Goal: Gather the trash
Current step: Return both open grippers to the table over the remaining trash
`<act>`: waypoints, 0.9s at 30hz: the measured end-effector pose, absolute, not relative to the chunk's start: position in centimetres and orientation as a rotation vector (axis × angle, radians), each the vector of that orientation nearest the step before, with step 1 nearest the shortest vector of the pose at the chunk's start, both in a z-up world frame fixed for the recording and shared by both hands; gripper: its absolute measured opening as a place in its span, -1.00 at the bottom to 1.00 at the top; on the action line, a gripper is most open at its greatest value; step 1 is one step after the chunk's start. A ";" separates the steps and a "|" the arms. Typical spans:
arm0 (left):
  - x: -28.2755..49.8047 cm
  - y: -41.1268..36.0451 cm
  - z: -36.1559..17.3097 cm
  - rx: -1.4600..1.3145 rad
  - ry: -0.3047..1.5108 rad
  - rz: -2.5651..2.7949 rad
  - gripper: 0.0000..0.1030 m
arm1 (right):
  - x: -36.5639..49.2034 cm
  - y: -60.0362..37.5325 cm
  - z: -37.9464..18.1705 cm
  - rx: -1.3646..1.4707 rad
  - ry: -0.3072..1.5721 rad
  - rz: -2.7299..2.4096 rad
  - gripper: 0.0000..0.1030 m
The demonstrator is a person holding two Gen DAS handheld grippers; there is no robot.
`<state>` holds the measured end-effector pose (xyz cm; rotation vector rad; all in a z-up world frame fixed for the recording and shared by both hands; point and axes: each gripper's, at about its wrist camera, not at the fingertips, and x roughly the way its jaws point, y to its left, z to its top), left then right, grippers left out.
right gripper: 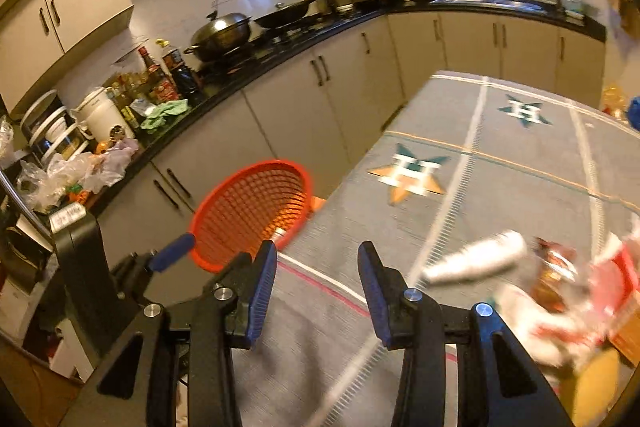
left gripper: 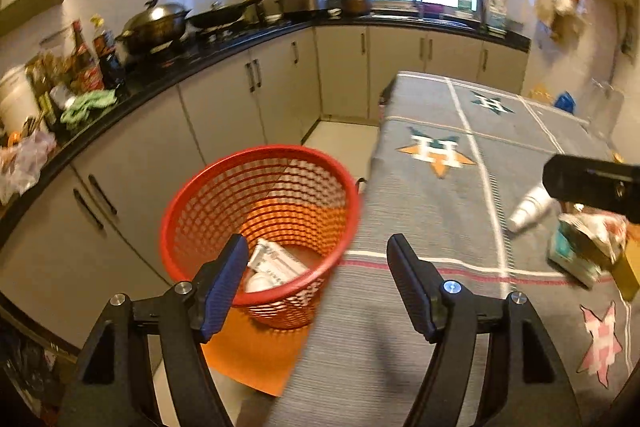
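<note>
A red mesh basket [left gripper: 260, 219] stands on the floor against the left edge of the table. In it lie a flat paper carton [left gripper: 276, 261] and a white round item [left gripper: 260, 283]. My left gripper [left gripper: 316, 247] hangs open and empty over the basket's near rim and the table edge. On the grey cloth to the right lie a white bottle [left gripper: 528, 211] on its side and a pile of wrappers and cartons [left gripper: 588, 247]. In the right wrist view my right gripper [right gripper: 318, 251] is open and empty above the cloth. The bottle [right gripper: 480, 261] and the pile [right gripper: 572, 287] are to its right, the basket [right gripper: 252, 215] to its left.
The table carries a grey cloth with star patterns [left gripper: 436, 151]. A black counter [left gripper: 160, 83] with woks, bottles, a green rag and bags runs along the left and back, over cream cabinets. An orange sheet [left gripper: 248, 359] lies under the basket. A blue pad [right gripper: 172, 253] of the left tool shows by the basket.
</note>
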<state>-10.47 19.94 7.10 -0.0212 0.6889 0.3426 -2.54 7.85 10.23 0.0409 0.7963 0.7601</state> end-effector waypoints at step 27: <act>-7.1 7.4 6.7 0.108 0.767 0.059 0.39 | -5.3 -11.7 8.1 0.131 0.763 0.440 -0.11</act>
